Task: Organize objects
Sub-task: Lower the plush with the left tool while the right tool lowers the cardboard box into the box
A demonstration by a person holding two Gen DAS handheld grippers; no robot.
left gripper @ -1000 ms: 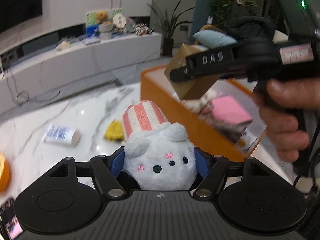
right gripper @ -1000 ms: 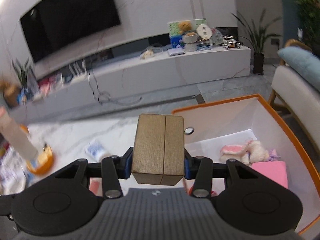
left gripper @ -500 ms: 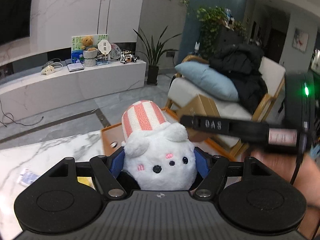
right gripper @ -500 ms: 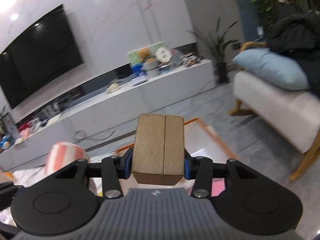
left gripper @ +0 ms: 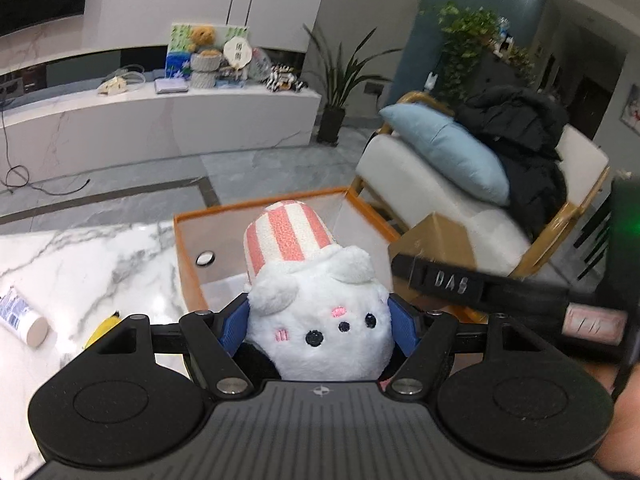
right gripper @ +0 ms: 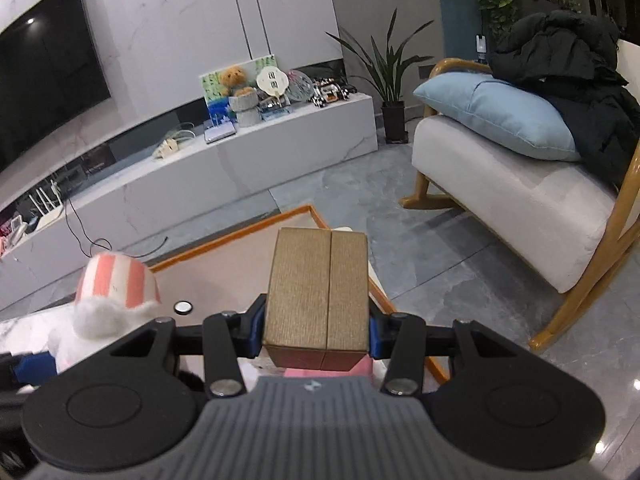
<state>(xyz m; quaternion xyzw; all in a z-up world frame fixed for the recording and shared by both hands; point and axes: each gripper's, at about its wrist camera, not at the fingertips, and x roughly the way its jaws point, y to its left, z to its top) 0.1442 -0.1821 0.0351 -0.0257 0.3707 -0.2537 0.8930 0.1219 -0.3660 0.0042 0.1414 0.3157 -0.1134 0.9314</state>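
My left gripper (left gripper: 319, 320) is shut on a white plush toy (left gripper: 320, 328) with a pink-striped hat, held above the near edge of the orange storage box (left gripper: 188, 268). My right gripper (right gripper: 316, 330) is shut on a brown cardboard box (right gripper: 318, 292), held over the orange storage box (right gripper: 240, 234), above a pink item inside it. The right gripper and its cardboard box (left gripper: 440, 240) show at the right of the left wrist view. The plush toy (right gripper: 112, 300) shows at the left of the right wrist view.
A white tube (left gripper: 20, 312) and a yellow object (left gripper: 102, 326) lie on the marble table (left gripper: 80, 264) left of the orange box. A rocking chair (right gripper: 520, 200) with a blue pillow and a black coat stands to the right. A TV bench (right gripper: 240, 160) runs behind.
Both grippers have swung right and forward over the orange box with their objects still held. The view now faces the chair more than the table.
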